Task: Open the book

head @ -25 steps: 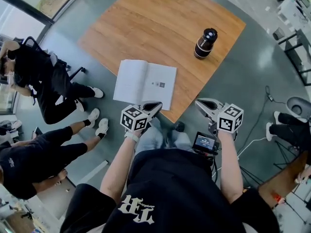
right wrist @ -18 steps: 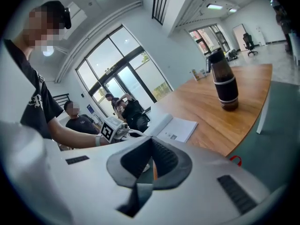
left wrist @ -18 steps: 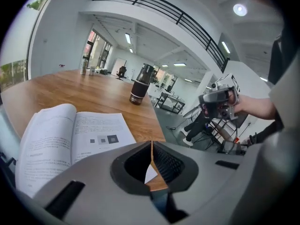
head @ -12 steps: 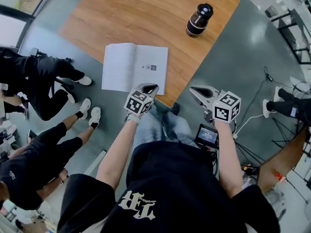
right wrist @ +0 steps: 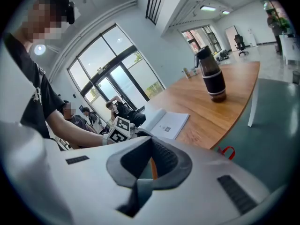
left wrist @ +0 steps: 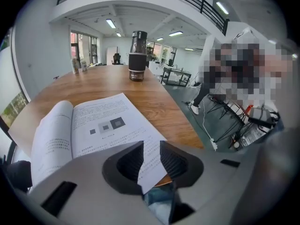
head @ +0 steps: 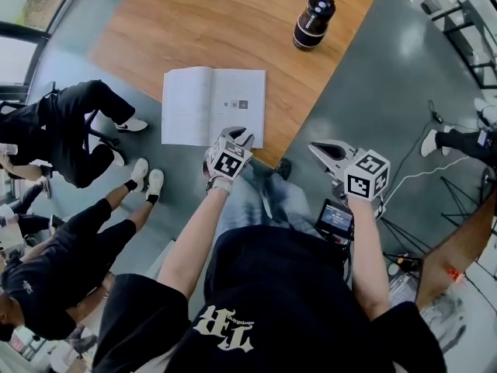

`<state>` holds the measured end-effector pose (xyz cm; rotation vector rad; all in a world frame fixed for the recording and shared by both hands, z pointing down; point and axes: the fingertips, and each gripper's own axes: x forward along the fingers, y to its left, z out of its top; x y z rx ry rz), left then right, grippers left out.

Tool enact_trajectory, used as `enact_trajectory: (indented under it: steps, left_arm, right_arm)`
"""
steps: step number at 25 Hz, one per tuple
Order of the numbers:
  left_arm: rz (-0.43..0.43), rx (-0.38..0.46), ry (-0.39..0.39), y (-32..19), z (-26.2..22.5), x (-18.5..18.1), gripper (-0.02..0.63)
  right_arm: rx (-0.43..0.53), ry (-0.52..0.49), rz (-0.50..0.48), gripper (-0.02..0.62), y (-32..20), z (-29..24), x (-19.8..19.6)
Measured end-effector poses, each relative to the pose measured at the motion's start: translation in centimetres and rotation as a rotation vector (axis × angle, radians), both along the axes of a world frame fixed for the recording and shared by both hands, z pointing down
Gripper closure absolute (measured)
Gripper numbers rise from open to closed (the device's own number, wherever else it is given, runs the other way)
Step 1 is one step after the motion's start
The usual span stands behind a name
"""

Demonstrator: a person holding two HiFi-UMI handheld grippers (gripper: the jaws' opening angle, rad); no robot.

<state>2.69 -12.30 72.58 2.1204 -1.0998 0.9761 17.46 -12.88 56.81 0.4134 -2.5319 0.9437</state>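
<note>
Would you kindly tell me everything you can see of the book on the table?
The book is thin and white, with printed text and small grey squares on its right page. It lies open at the near edge of the wooden table, partly overhanging it, its left pages arching up at the spine. Its near right corner shows between the opening jaws of the left gripper; whether the pads touch it is unclear.
</note>
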Motion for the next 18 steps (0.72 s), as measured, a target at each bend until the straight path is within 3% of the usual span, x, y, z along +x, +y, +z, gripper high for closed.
enact_trajectory:
  steps: [8, 18]
  left_arm:
    - [0.068, -0.049, -0.061, 0.3, 1.4, 1.8, 0.443]
    - [0.082, -0.046, -0.105, 0.3, 2.6, 1.9, 0.440]
  right_arm:
    - [0.007, -0.005, 0.024, 0.609, 0.5, 0.1, 1.3]
    - [0.013, -0.007, 0.044, 0.609, 0.9, 0.4, 2.7]
